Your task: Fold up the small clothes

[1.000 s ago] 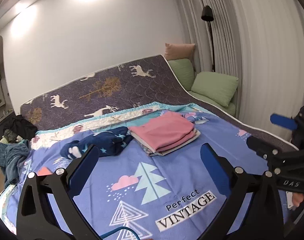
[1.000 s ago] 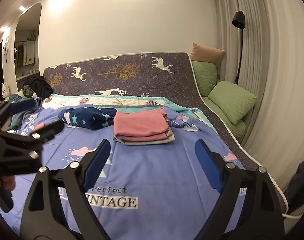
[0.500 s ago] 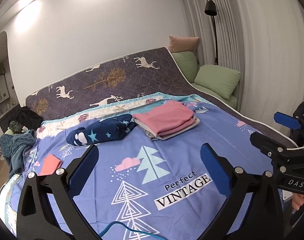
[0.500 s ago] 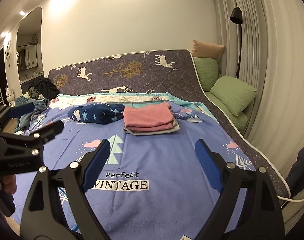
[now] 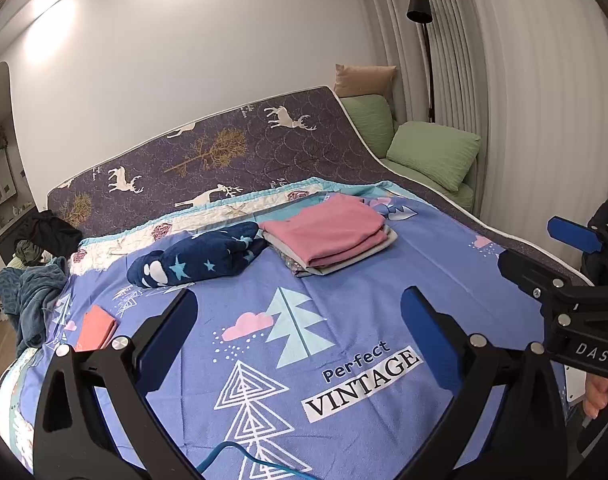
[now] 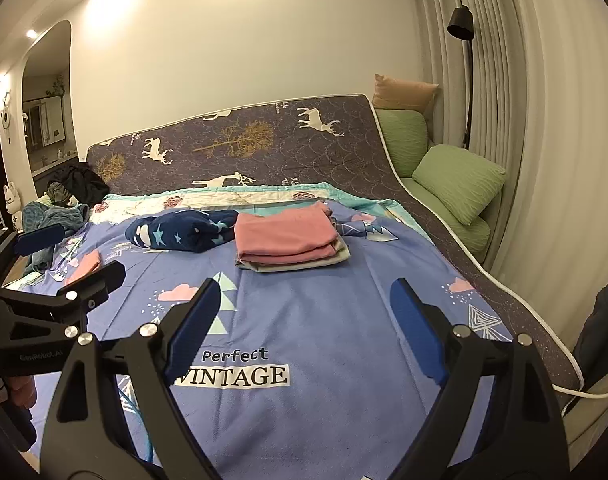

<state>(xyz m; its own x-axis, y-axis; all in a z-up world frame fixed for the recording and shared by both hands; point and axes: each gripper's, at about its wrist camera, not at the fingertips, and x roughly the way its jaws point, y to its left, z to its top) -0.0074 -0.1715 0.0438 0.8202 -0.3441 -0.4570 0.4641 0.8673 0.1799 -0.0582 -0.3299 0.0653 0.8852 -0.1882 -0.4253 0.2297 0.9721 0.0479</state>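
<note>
Pink folded clothes [image 5: 328, 234] top a stack beside the navy starry garment [image 5: 199, 258] mid-frame on the blue bedspread [image 5: 364, 312], while left gripper [image 5: 297, 320] and right gripper [image 6: 304, 312] gape wide, empty.

two green pillows [image 6: 458, 184]; one lamp [image 6: 462, 24]

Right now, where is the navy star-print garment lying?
In both wrist views the navy star-print garment lies bunched on the blue bedspread, left of and apparently touching the folded pink stack, below the deer-print mattress.
</note>
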